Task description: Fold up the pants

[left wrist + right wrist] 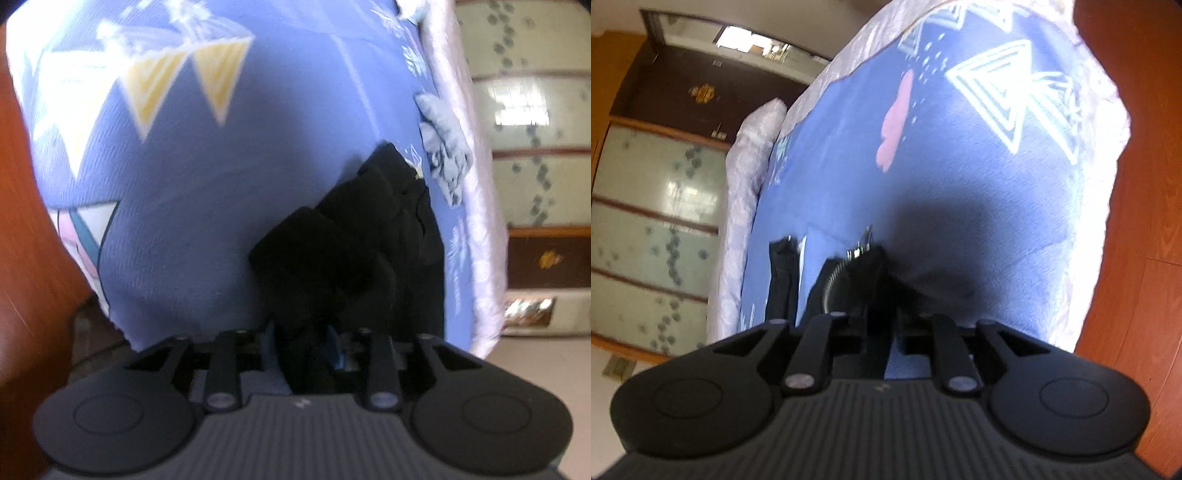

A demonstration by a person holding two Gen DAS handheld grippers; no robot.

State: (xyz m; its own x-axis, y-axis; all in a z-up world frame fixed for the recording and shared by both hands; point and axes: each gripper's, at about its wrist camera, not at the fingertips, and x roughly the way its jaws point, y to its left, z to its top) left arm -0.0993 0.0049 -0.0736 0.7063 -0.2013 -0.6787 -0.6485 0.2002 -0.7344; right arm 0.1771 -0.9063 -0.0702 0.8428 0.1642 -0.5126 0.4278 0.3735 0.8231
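Observation:
Black pants [343, 240] lie bunched on a blue patterned bed sheet [184, 184], near its right edge. A strip of the dark cloth runs down into my left gripper [304, 343] and fills the gap between its jaws, hiding most of the fingertips. In the right wrist view the pants [849, 280] lie just ahead, with a metal fastener at the waist and another dark fold [781, 273] to the left. Cloth hangs between the jaws of my right gripper [884, 328], and a strip of blue sheet [960, 166] shows beside it.
A white quilted mattress edge [476, 184] [746, 166] borders the sheet. Reddish wood flooring [1145, 258] [22, 221] runs along the bed. Frosted sliding doors [535, 110] [657, 221] and a dark wooden door [701, 92] stand beyond the bed.

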